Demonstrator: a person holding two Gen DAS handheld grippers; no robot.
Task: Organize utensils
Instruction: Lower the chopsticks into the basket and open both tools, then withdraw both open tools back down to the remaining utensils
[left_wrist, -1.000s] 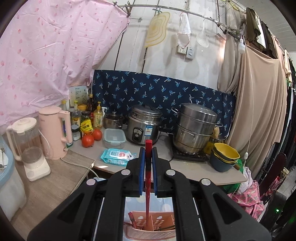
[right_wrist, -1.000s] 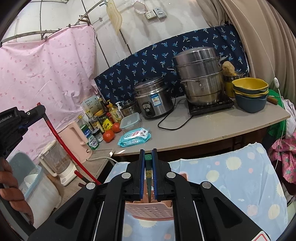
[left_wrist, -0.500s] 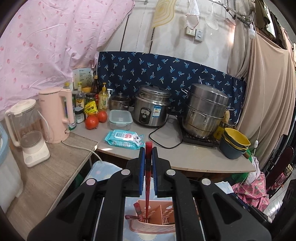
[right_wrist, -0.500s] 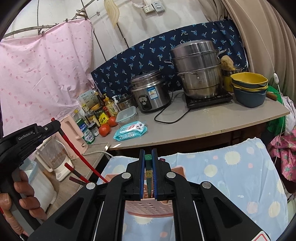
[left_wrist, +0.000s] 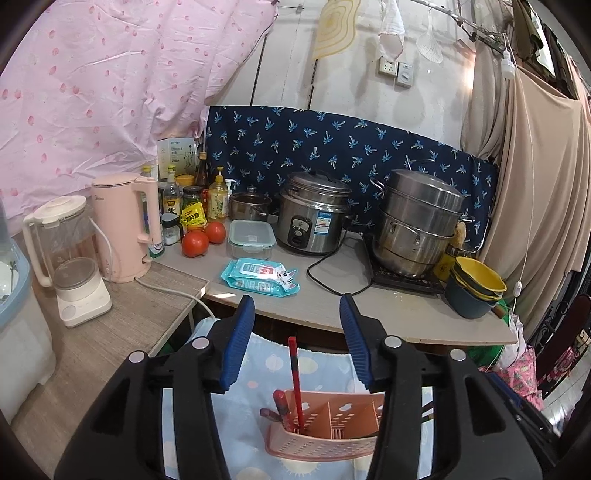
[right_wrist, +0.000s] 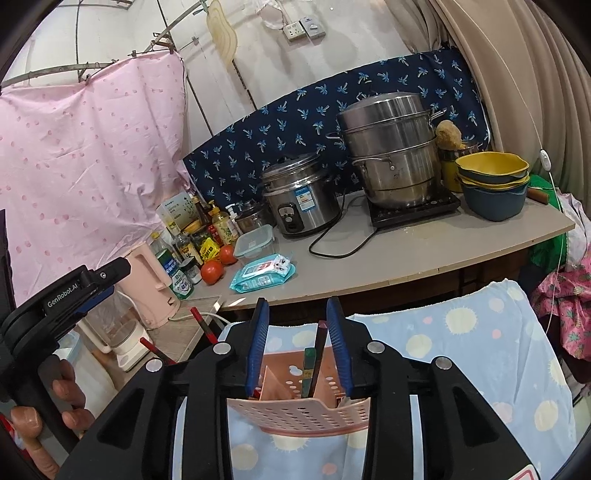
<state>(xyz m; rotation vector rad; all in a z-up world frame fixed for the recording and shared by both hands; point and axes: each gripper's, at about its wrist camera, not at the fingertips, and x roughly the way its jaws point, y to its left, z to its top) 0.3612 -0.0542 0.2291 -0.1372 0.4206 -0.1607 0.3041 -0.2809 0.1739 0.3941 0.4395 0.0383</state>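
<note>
Above basket (left_wrist: 325, 439): chopsticks freed (both grippers).

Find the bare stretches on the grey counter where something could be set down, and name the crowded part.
The counter is bare along its front edge, between the wipes packet and the stacked bowls, though the cooker's black cord loops in. Behind, the rice cooker and steamer pot fill the back. The left corner is crowded with bottles and tomatoes.

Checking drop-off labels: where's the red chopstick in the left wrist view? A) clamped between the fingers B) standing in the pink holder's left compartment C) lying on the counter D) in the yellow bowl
B: the red chopstick stands free in the left compartment of the pink holder, untouched between the left gripper's opening fingers.
</note>
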